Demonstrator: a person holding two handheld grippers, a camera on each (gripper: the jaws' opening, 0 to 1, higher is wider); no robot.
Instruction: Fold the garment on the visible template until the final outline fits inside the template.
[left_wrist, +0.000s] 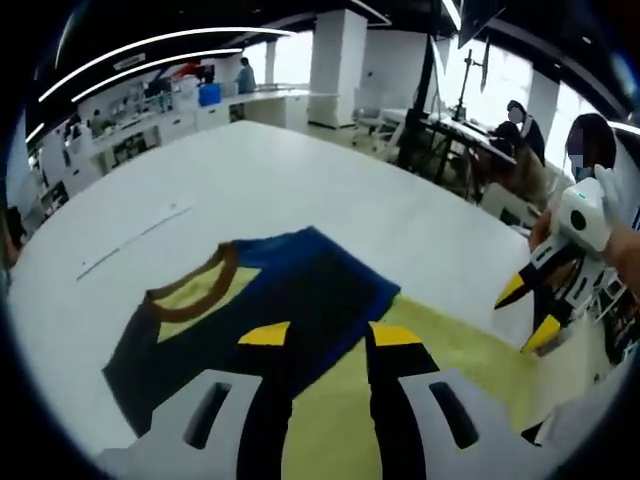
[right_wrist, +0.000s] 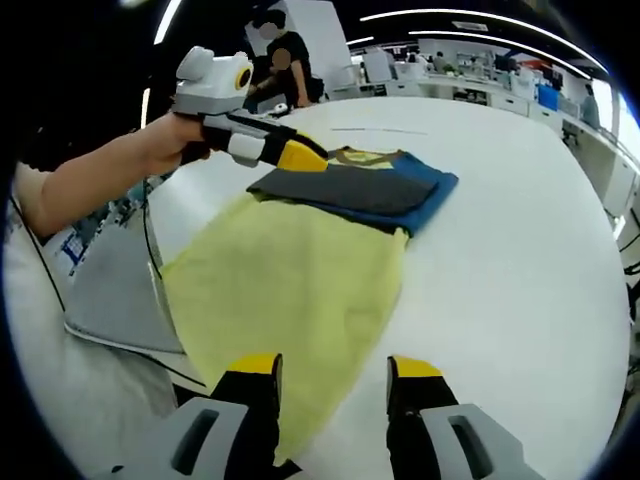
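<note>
Yellow-tipped fingers of the left gripper (left_wrist: 328, 335) rise from the bottom of the left gripper view, apart and holding nothing, over the garment (left_wrist: 300, 330), which lies partly folded on the white tabletop (left_wrist: 300, 180): yellow cloth low in the frame, a navy and blue part with a brown collar toward the centre left. At the right edge the right gripper (left_wrist: 528, 312) hangs with its fingers apart. In the right gripper view its fingers stand apart at the bottom centre above the yellow cloth's near edge, and a hand (right_wrist: 170, 140) at the upper left holds the other gripper over the navy fold.
</note>
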